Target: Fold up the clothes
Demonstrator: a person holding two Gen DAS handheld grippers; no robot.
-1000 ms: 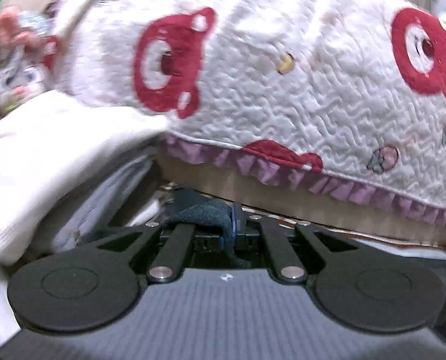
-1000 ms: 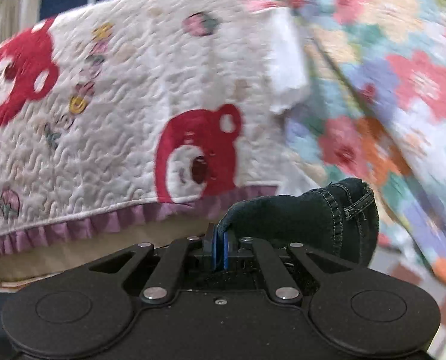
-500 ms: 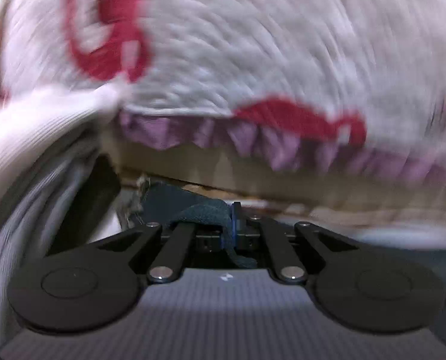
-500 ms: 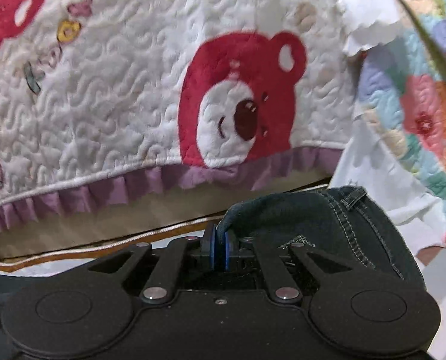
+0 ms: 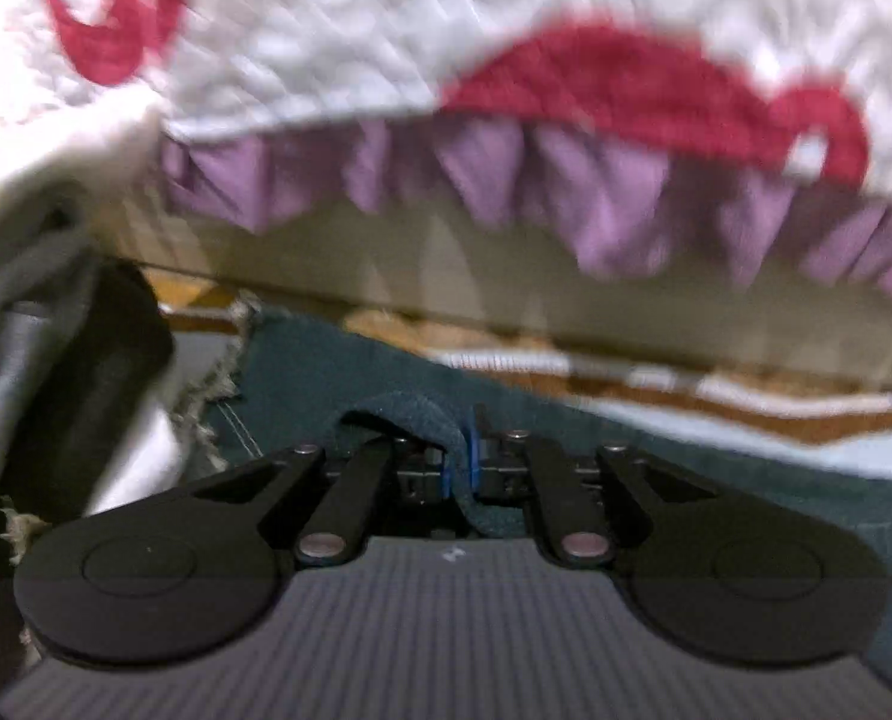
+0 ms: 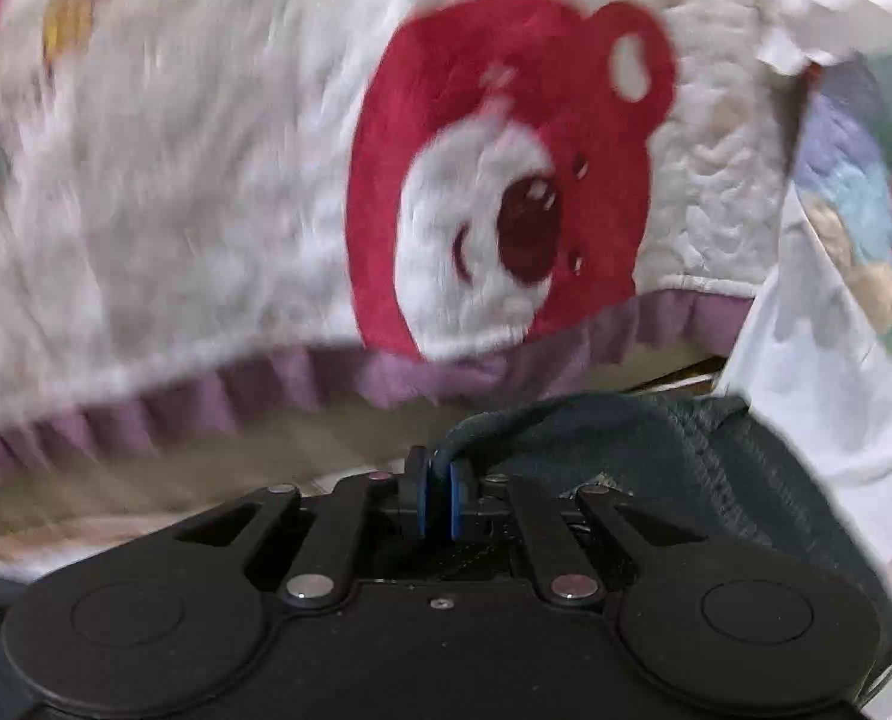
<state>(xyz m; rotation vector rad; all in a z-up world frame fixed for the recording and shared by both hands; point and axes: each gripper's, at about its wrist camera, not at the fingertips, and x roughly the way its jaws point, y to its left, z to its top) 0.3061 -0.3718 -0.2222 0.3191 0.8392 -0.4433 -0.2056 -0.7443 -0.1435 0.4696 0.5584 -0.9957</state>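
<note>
A pair of dark blue denim jeans [image 5: 338, 372] lies spread low in front of the bed, with a frayed hem at its left edge. My left gripper [image 5: 460, 462] is shut on a fold of the denim. In the right wrist view the jeans [image 6: 673, 450] bunch up to the right, stitched seam showing. My right gripper [image 6: 438, 501] is shut on another pinch of the same denim.
A white quilt with red bears and a purple ruffle [image 5: 505, 180] hangs over the bed edge close ahead; it also shows in the right wrist view [image 6: 206, 180]. A floral quilt [image 6: 865, 210] is at the right. Grey and white clothes [image 5: 26, 300] pile at the left. A patterned rug [image 5: 685, 384] lies under the bed edge.
Both grippers have moved down and closer to the bed edge with the jeans still held. The quilt's ruffle now sits larger and higher in both views.
</note>
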